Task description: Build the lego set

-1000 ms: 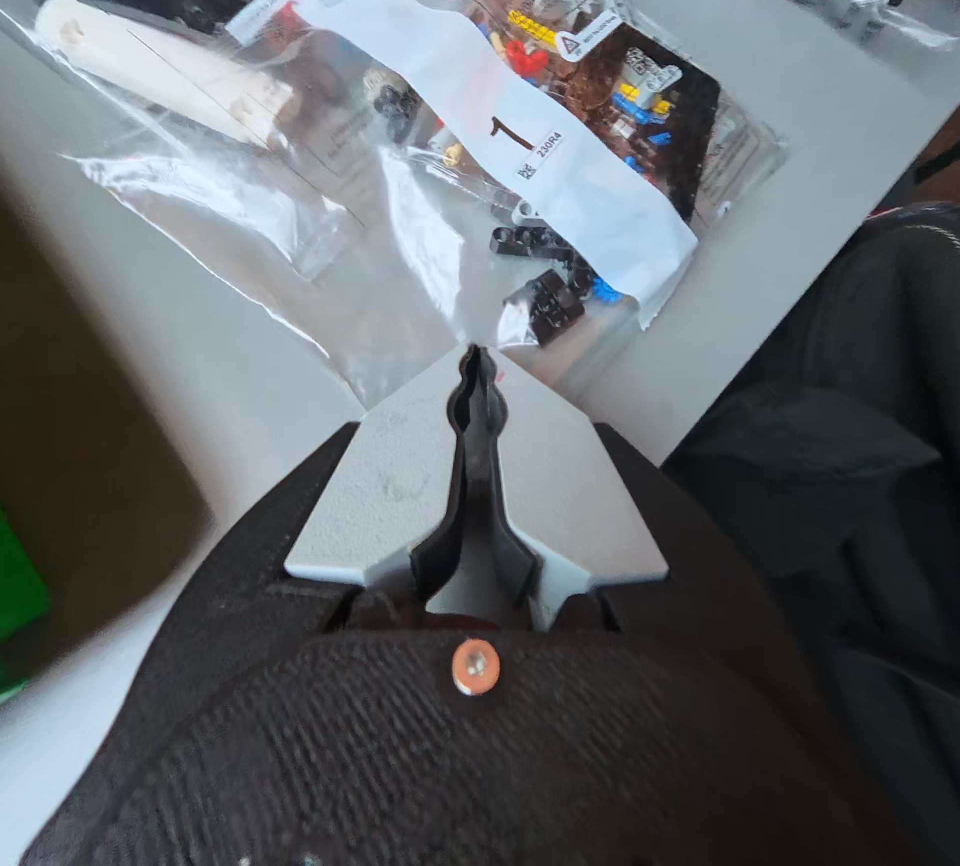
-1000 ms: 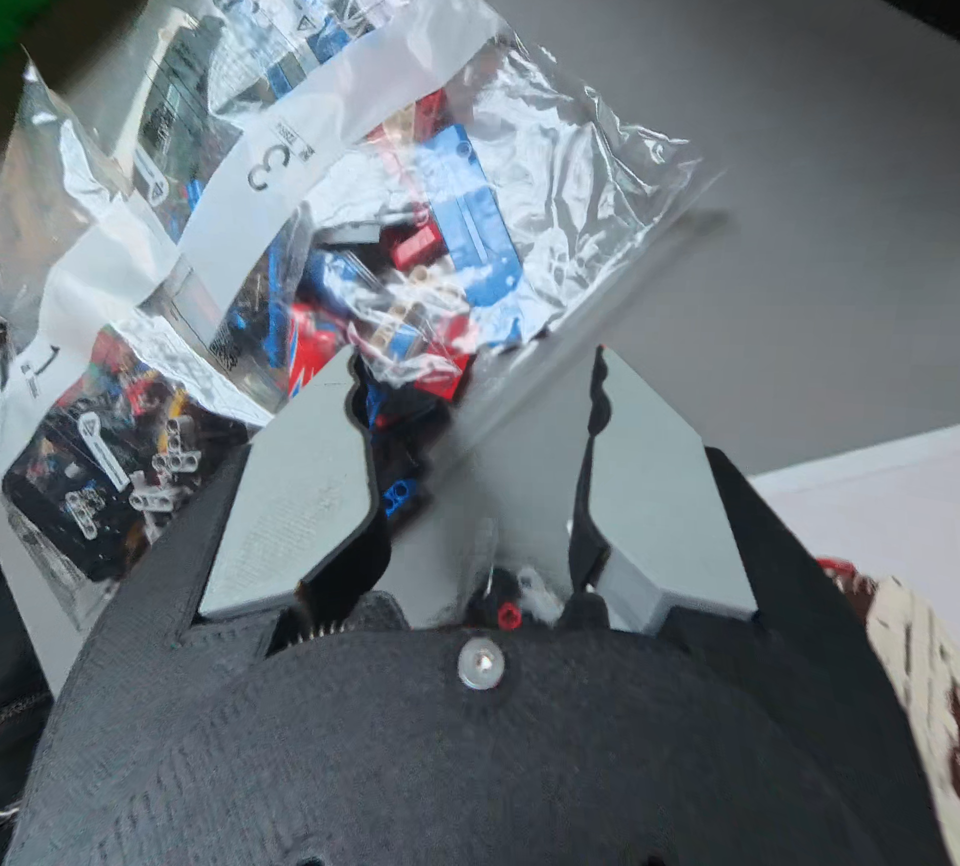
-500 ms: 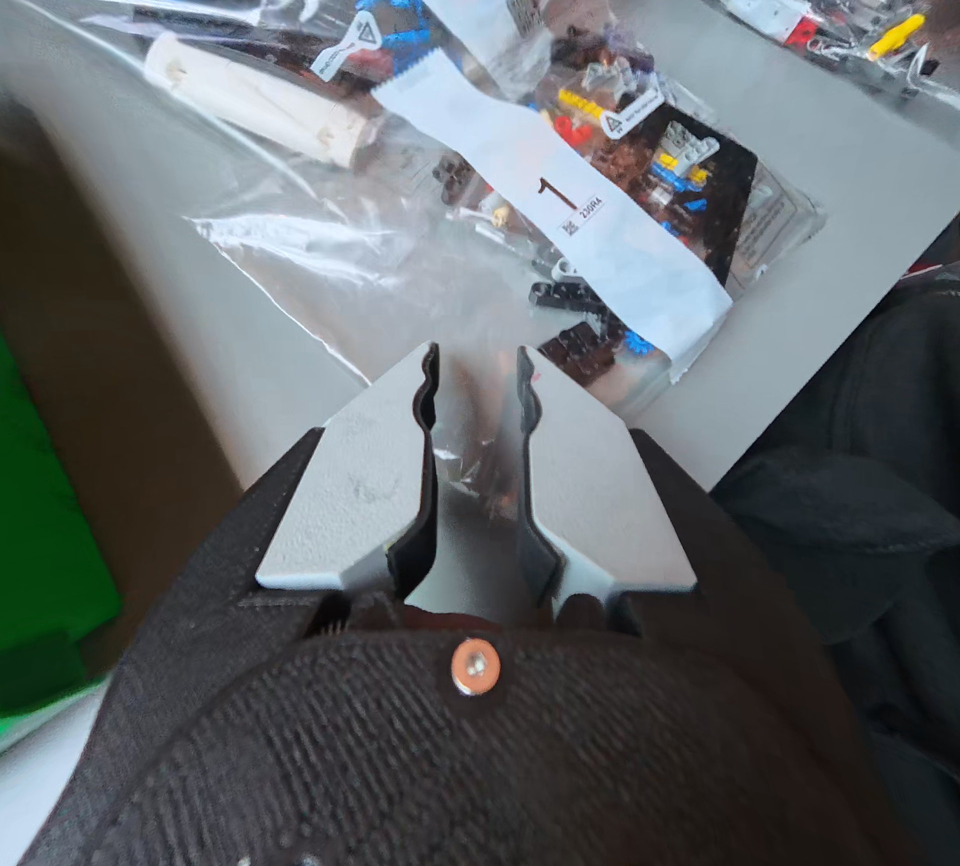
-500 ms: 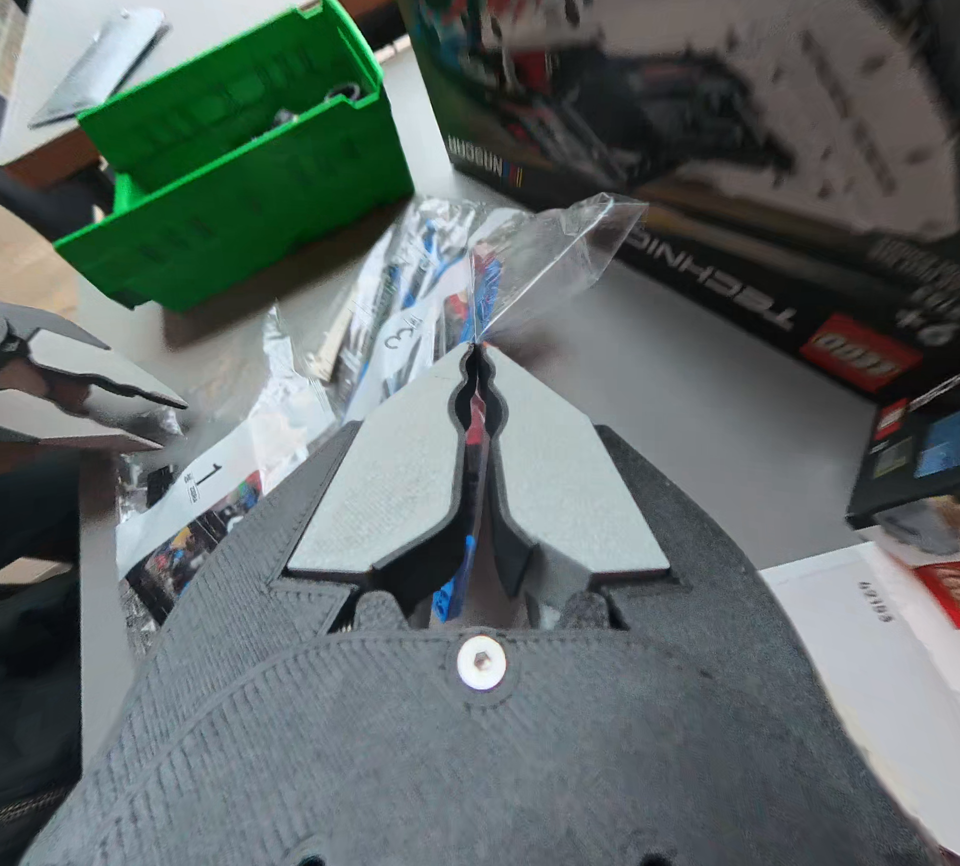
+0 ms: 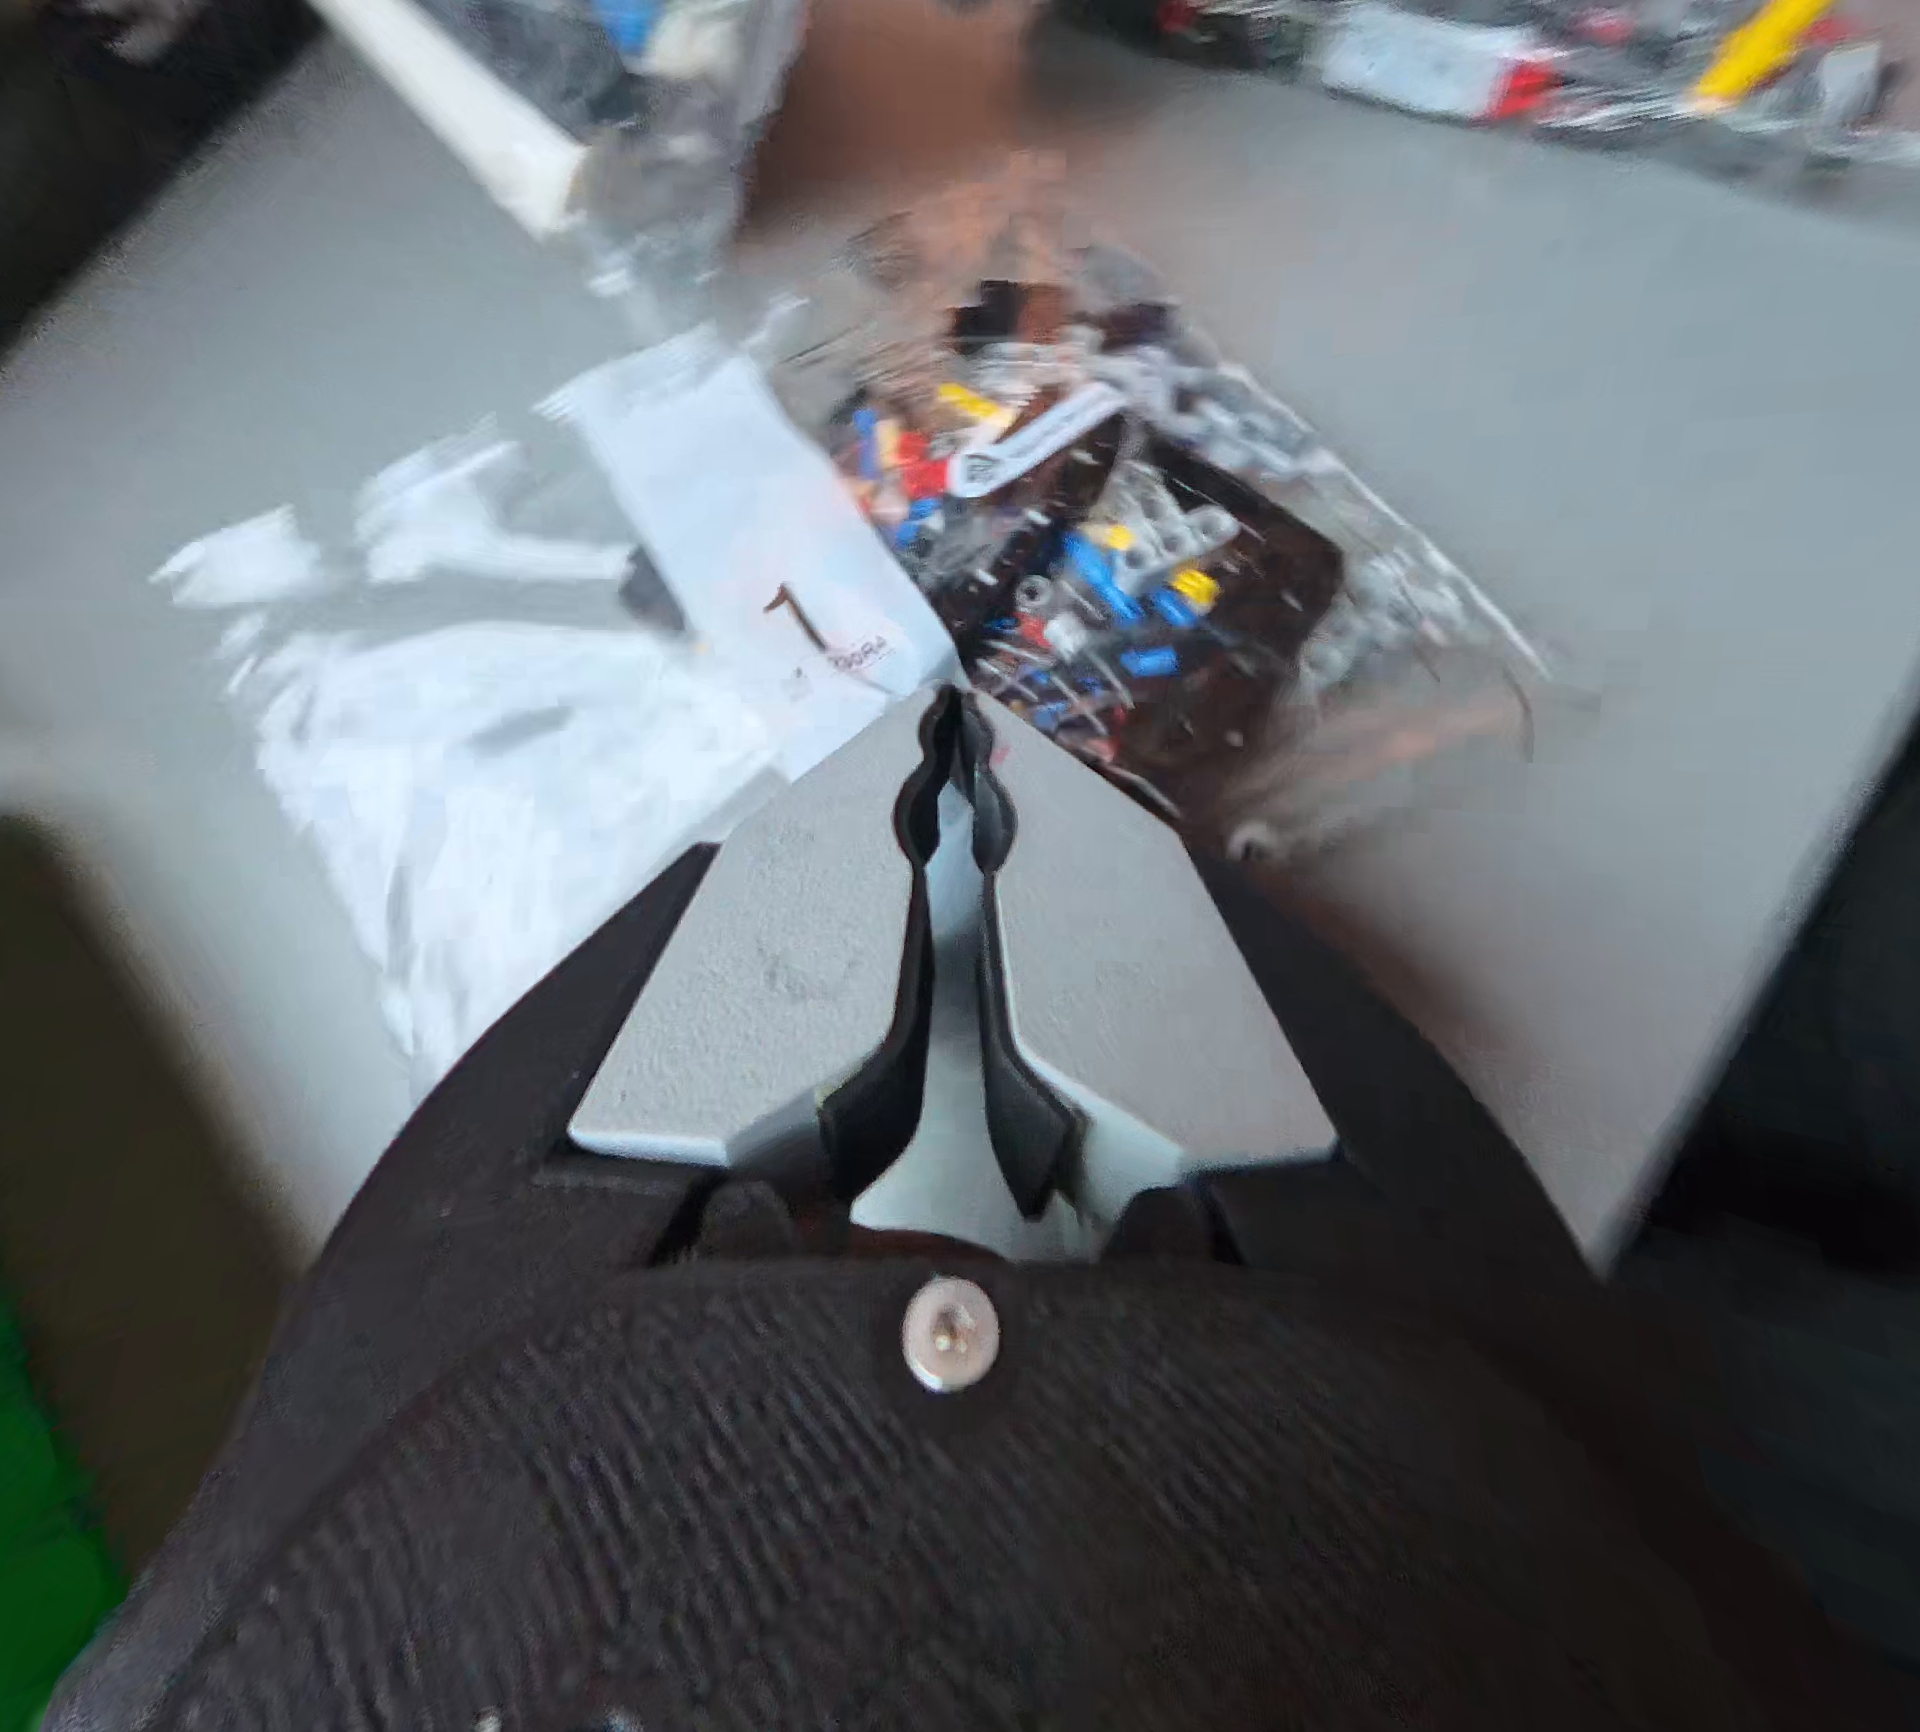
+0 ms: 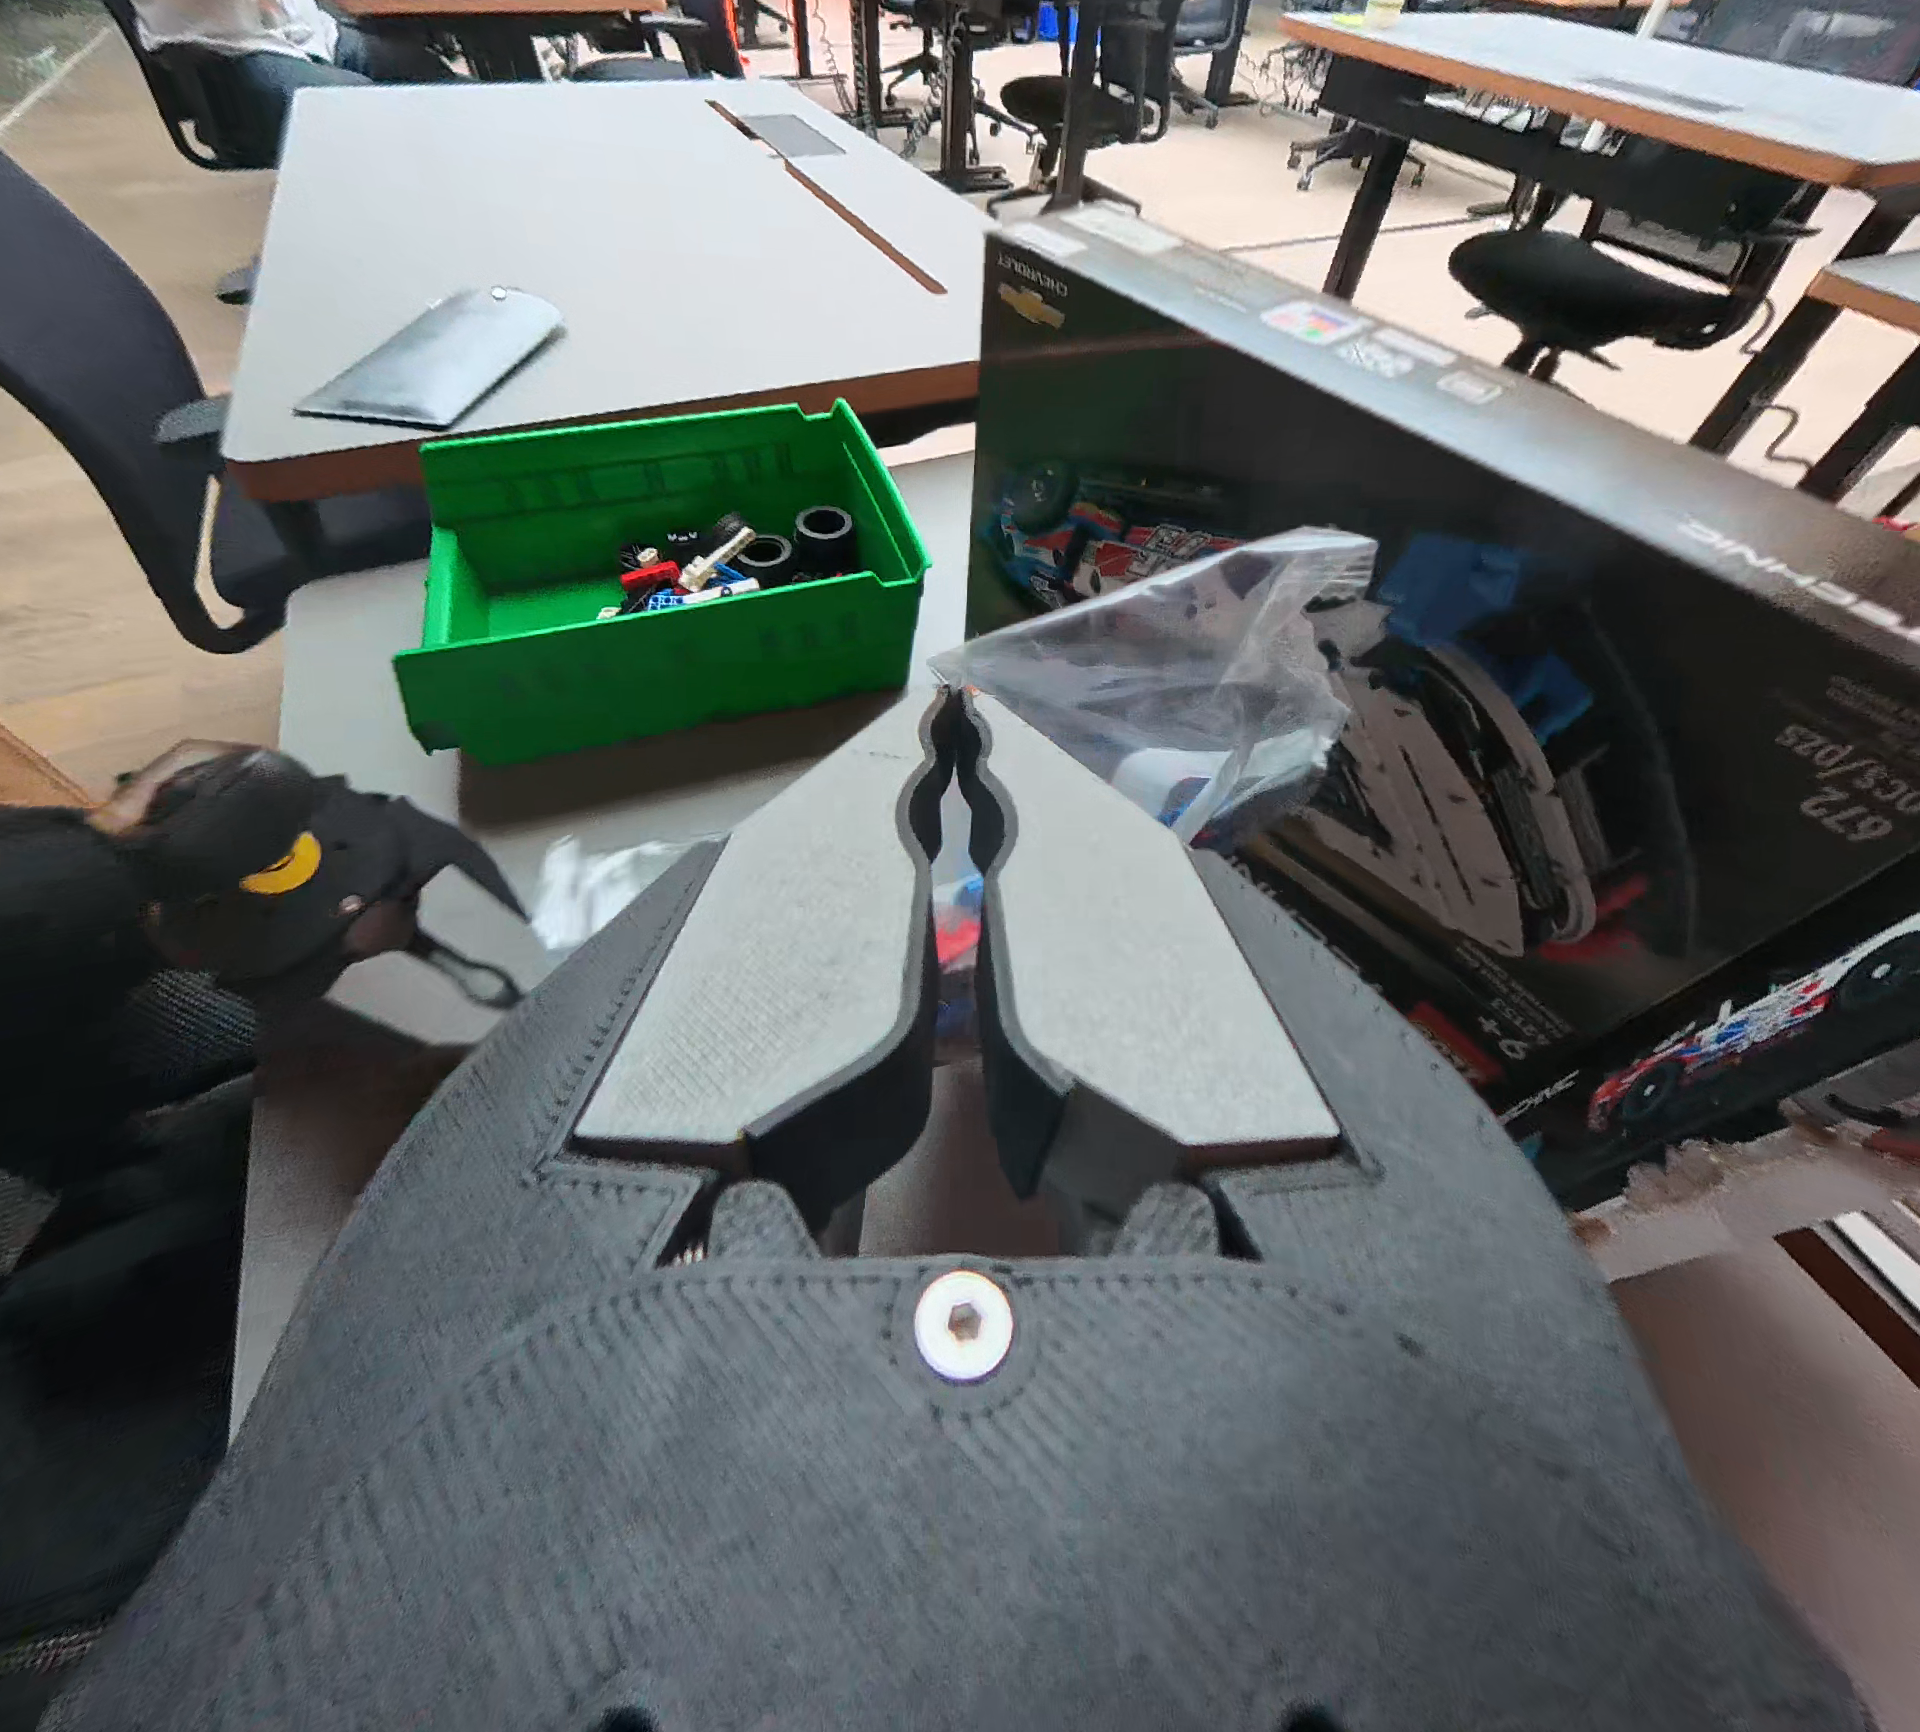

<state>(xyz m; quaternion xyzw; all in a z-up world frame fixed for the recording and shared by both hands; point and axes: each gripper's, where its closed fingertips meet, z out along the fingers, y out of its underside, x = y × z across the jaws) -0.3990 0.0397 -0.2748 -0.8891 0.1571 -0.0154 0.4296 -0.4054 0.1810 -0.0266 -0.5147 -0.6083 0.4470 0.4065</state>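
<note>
Left gripper [image 5: 956, 706] with fingertips pressed together, pinching the near edge of a clear bag of small parts [image 5: 1091, 539] lying on the grey table [image 5: 1558, 352]; heavy blur here. Beyond the tips, bare tabletop to the right, with the table edge close on that side. Right gripper [image 6: 956, 703] clamped on a clear plastic bag [image 6: 1174, 695], held up off the table. Ahead-left of its tips, a green bin [image 6: 665, 643] with loose parts; ahead-right, a dark lego box [image 6: 1507, 643] standing close behind the bag.
</note>
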